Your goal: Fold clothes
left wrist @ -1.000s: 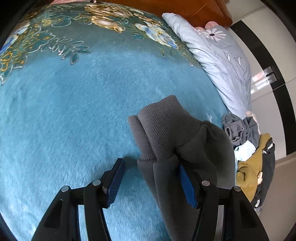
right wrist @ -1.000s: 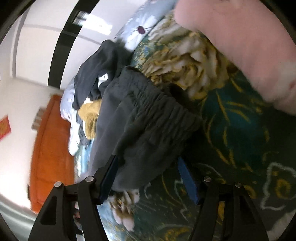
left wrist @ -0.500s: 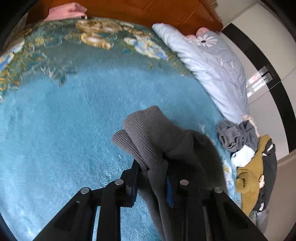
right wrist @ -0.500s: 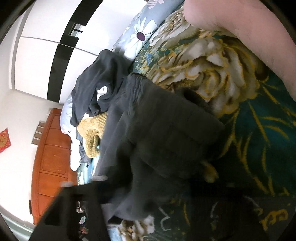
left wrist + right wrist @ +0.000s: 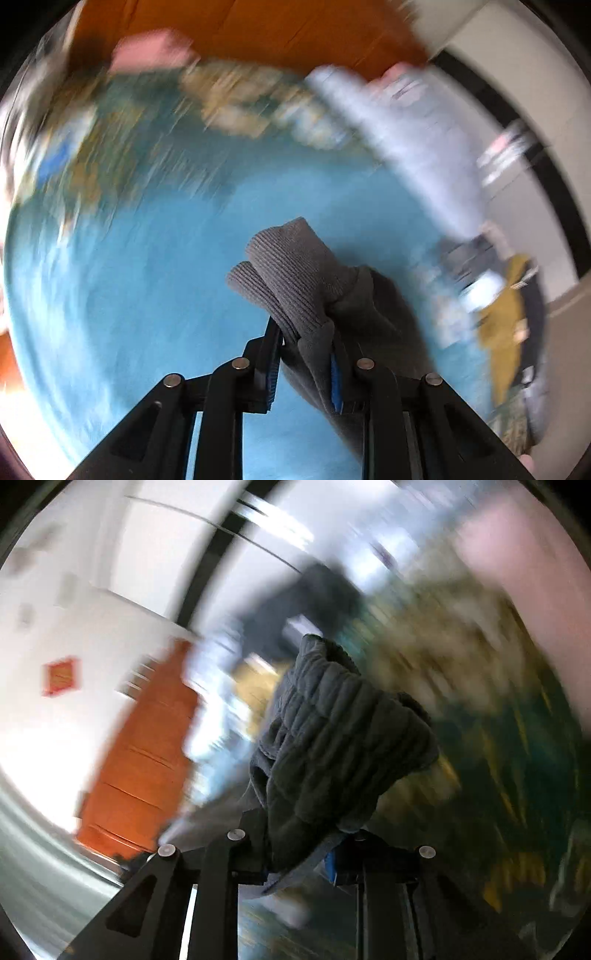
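Left wrist view: left gripper [image 5: 303, 363] jaws clamped on the grey trousers [image 5: 332, 295] just behind the ribbed cuffs [image 5: 284, 266], which stick out past the fingers above the blue blanket [image 5: 129, 295]. Background smeared; clothes pile [image 5: 495, 295] at right, pale quilt [image 5: 406, 147] beyond.

Right wrist view: right gripper [image 5: 299, 856] jaws closed on the gathered waistband [image 5: 332, 738] of the same trousers, bunched between the fingers over the dark flowered part of the blanket [image 5: 517, 757]. Orange wooden headboard [image 5: 147, 757] at left, heavy blur.
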Action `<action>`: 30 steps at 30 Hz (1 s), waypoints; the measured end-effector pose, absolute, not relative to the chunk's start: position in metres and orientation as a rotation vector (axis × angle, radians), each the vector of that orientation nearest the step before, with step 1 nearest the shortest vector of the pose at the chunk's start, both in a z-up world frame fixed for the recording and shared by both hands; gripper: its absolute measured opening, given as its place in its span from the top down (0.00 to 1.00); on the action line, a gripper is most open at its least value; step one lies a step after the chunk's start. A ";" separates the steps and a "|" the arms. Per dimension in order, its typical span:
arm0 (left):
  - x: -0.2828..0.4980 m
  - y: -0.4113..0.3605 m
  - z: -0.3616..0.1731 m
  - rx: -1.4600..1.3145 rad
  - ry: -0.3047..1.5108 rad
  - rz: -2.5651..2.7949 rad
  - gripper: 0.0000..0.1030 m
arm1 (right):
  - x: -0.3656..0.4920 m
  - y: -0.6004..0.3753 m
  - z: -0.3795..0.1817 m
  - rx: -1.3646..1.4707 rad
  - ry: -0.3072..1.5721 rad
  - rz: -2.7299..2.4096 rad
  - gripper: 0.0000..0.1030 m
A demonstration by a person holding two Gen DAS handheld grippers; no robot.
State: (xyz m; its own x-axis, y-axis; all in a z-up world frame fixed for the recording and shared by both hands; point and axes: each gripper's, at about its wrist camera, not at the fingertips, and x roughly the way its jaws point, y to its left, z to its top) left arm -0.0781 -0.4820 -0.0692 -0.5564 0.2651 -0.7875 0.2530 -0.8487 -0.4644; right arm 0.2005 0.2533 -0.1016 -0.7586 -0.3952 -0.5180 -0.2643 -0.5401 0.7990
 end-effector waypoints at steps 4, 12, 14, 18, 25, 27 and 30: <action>-0.067 -0.501 -0.092 -1.457 -1.063 2.548 0.76 | 0.214 0.253 -0.124 1.056 -1.568 -2.413 0.77; -0.050 -0.478 -0.069 -1.575 -0.791 2.586 0.62 | 0.208 0.253 -0.116 1.114 -1.536 -2.434 0.67; -0.031 -0.475 -0.064 -1.588 -0.784 2.565 0.60 | 0.215 0.255 -0.120 1.101 -1.571 -2.426 0.60; 0.013 -0.442 -0.048 -1.528 -0.693 2.455 0.58 | 0.231 0.265 -0.117 1.065 -1.596 -2.442 0.52; 0.061 -0.315 -0.052 -1.514 -0.403 2.059 0.51 | 0.258 0.270 -0.095 1.011 -1.519 -2.524 0.51; 0.064 -0.284 -0.054 -1.530 -0.332 1.998 0.51 | 0.264 0.270 -0.088 0.993 -1.483 -2.553 0.51; 0.064 -0.246 -0.041 -1.501 -0.262 1.936 0.50 | 0.276 0.271 -0.076 0.984 -1.415 -2.607 0.50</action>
State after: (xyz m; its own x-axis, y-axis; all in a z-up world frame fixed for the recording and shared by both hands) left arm 0.0644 -0.2462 -0.0407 -0.1186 0.6078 -0.7851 -0.3772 -0.7590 -0.5306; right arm 0.2765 0.2708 -0.0763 -0.8017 -0.2991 -0.5175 -0.2710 -0.5898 0.7607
